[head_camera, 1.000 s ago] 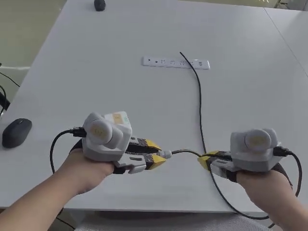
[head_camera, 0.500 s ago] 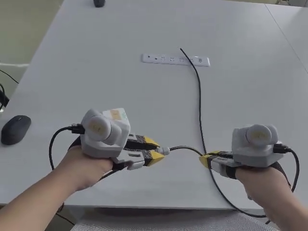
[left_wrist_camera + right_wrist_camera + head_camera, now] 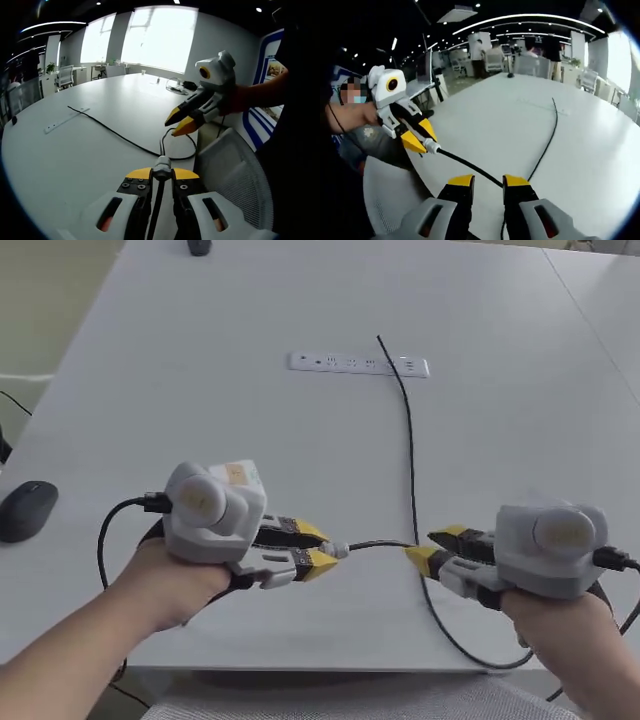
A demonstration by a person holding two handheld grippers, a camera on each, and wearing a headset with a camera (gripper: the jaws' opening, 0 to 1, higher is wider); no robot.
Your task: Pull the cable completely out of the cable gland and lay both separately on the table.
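A small grey cable gland [image 3: 341,550] sits between the yellow tips of my left gripper [image 3: 322,547], which is shut on it just above the table's front edge. A black cable [image 3: 410,440] leaves the gland [image 3: 161,166] and runs right, passing between the parted jaws of my right gripper [image 3: 436,546], which is open. In the right gripper view the cable [image 3: 470,166] crosses the gap of the right gripper [image 3: 487,183] untouched, coming from the gland [image 3: 433,148] in the left gripper [image 3: 421,139]. Past that, the cable loops near the table edge and runs far up the table.
A white power strip [image 3: 358,364] lies at mid table near the cable's far end. A dark mouse [image 3: 25,510] rests at the left edge and another dark object [image 3: 198,246] at the far top. A mesh chair [image 3: 235,165] stands below the table's front edge.
The right gripper's jaws have opened off the cable and that hand has drifted slightly right. The left gripper still holds the gland.
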